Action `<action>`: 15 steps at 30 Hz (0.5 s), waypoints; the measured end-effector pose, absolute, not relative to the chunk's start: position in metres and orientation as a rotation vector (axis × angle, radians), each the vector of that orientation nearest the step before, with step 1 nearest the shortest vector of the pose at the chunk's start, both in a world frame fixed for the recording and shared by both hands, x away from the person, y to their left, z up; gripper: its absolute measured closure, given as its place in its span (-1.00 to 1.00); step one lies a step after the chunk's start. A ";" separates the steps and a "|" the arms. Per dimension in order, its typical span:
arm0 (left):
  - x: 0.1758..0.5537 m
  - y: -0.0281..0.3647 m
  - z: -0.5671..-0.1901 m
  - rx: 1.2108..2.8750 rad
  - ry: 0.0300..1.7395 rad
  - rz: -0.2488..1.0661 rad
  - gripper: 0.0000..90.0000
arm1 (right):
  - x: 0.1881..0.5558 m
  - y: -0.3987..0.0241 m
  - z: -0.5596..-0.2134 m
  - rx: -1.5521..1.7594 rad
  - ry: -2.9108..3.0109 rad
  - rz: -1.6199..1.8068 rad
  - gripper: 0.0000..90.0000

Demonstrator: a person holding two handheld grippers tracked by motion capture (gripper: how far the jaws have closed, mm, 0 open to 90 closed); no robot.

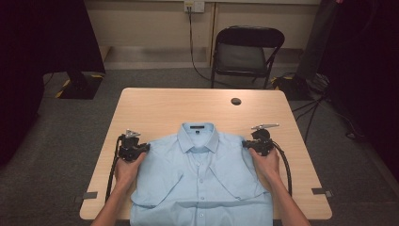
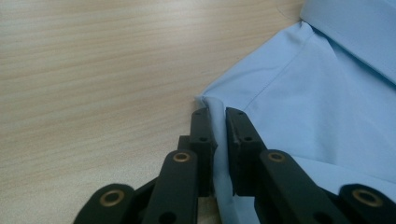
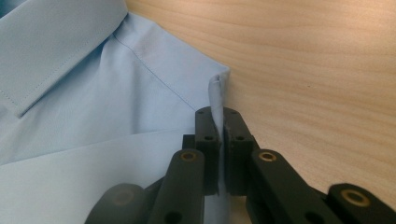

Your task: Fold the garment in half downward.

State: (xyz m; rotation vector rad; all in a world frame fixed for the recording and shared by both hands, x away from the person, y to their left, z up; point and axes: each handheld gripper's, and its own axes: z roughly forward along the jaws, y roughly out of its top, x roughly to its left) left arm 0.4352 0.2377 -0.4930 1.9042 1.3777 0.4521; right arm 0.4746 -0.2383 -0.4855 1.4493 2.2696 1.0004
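Note:
A light blue button-up shirt (image 1: 202, 174) lies face up on the wooden table (image 1: 155, 106), collar away from me, both sleeves folded across its front. My left gripper (image 1: 142, 149) is shut on the shirt's left shoulder edge; in the left gripper view a pinched fold of blue cloth (image 2: 218, 116) stands between the black jaws. My right gripper (image 1: 246, 144) is shut on the right shoulder edge, with a thin ridge of the shirt (image 3: 215, 100) squeezed between its jaws. The collar (image 1: 198, 134) sits between the two grippers.
A small dark round disc (image 1: 236, 101) lies on the table's far side. A black folding chair (image 1: 247, 52) stands beyond the table. Bare wood stretches left, right and behind the shirt. Cables trail from both grippers toward the table's front edge.

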 end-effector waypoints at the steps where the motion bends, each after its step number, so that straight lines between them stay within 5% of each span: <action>1: 0.435 0.237 -0.493 1.916 1.372 0.463 0.86 | 0.474 -0.238 -0.486 1.449 2.266 1.002 0.93; 15: 0.434 0.235 -0.490 1.938 1.368 0.491 0.97 | 0.473 -0.244 -0.482 1.478 2.246 1.054 0.93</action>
